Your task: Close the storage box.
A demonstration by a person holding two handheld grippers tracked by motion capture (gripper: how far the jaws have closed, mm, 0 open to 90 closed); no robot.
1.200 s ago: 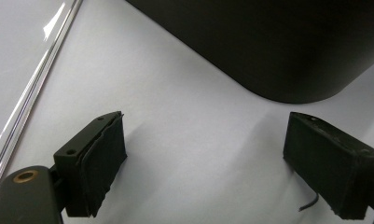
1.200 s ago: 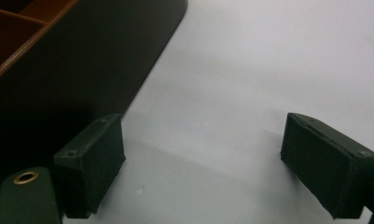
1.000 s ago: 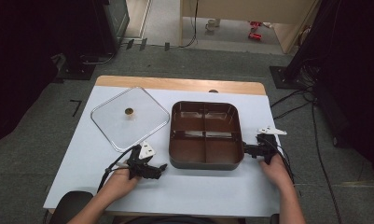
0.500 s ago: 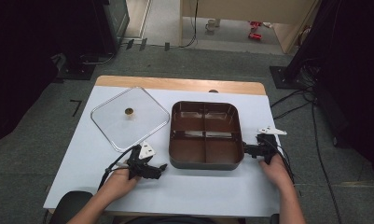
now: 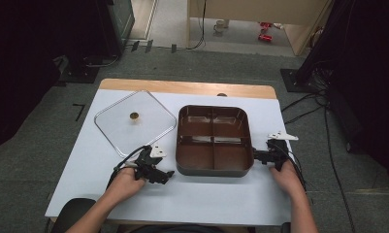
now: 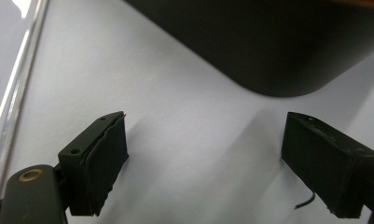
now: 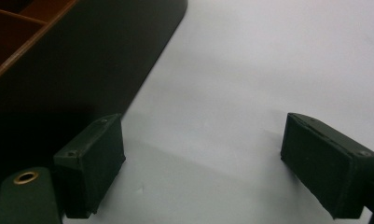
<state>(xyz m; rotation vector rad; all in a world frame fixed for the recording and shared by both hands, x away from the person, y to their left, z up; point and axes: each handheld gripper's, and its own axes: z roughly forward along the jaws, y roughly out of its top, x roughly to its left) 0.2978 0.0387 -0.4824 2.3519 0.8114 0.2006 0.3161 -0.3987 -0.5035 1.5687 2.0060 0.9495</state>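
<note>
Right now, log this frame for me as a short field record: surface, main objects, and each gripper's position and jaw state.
surface: white table
box: brown box with four compartments, all empty, open on top
lid: clear square lid with a small knob, flat on the table left of the box, apart from it
left gripper: left gripper near the box's near-left corner, jaws open, holding nothing
right gripper: right gripper at the box's right side, jaws open, holding nothing
</note>
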